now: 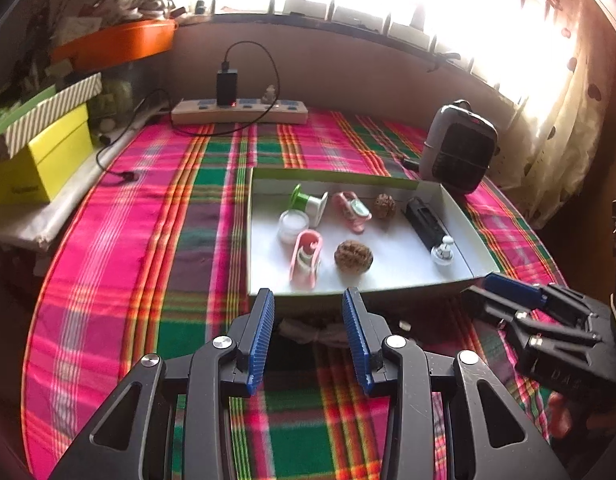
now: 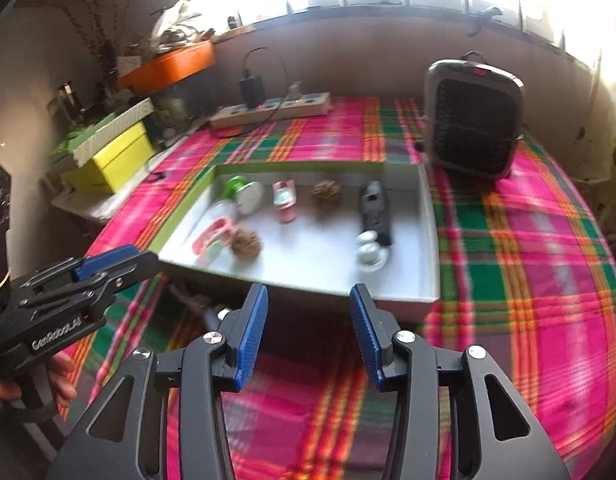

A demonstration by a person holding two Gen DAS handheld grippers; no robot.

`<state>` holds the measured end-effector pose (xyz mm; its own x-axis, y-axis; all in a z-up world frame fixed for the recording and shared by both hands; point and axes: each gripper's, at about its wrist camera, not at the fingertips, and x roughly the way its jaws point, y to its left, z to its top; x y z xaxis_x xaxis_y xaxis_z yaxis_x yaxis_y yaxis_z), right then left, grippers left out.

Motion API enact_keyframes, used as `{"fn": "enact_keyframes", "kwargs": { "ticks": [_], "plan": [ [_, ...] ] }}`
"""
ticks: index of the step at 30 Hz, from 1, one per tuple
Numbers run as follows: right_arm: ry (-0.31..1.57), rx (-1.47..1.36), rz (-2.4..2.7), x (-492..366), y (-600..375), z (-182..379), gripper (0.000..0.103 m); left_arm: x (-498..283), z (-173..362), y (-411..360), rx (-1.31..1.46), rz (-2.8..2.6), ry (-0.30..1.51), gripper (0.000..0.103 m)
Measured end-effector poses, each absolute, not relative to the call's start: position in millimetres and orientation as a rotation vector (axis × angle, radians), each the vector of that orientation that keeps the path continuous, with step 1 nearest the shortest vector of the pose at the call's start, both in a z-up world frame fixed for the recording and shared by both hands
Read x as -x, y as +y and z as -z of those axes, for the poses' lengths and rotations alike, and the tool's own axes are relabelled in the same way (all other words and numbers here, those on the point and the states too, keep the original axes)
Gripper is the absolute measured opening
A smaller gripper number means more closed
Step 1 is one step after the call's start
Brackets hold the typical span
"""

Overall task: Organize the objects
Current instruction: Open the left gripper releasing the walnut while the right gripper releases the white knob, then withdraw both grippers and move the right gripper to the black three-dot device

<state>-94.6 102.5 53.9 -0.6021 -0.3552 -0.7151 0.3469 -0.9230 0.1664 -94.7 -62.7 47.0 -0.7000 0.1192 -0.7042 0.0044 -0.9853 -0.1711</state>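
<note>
The left gripper [image 1: 308, 300] is held above the plaid tablecloth [image 1: 147, 216], just before the near wall of a shallow box tray [image 1: 364, 292]. Its two blue-padded fingers [image 1: 262, 336] are spread apart, and nothing is held between them. The right gripper [image 2: 308, 300] is held beside it, also just before the near wall of the tray [image 2: 428, 240], with its fingers [image 2: 249, 340] apart and empty.

Inside the tray the small objects are seen lying on the white floor. Two walnuts [image 1: 353, 256] [image 1: 384, 205] are placed near the middle, well apart from each other. A pink clip-like object [image 1: 305, 258] lies just beside the nearer walnut, and a second pink one [image 1: 352, 210] lies further back. A small white jar [image 1: 293, 224] is touching or almost touching a green and white object [image 1: 308, 202] at the back left. A long black object [image 1: 424, 222] lies along the right wall, with a small white piece [image 1: 442, 251] at its near end.

Behind the tray a small grey heater [image 2: 474, 120] stands upright on the cloth. A power strip [image 1: 239, 111] with a black charger [image 1: 226, 84] plugged in is seen at the far edge, and a yellow box [image 1: 39, 168] at the left.
</note>
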Motion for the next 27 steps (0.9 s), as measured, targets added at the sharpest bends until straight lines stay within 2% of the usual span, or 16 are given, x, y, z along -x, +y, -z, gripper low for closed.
{"fn": "enact_keyframes", "kwargs": {
  "ticks": [12, 27],
  "plan": [
    [0.117, -1.083, 2.406, 72.5, 62.1, -35.1, 0.050, 77.7, -36.0, -76.1, 1.210, -2.817, -0.297, 0.034],
    [0.193, -1.163, 2.394, 87.9, 44.3, -18.1, 0.051, 83.2, -21.6, -86.7, 1.253, -2.783, -0.334, 0.034]
  ]
}}
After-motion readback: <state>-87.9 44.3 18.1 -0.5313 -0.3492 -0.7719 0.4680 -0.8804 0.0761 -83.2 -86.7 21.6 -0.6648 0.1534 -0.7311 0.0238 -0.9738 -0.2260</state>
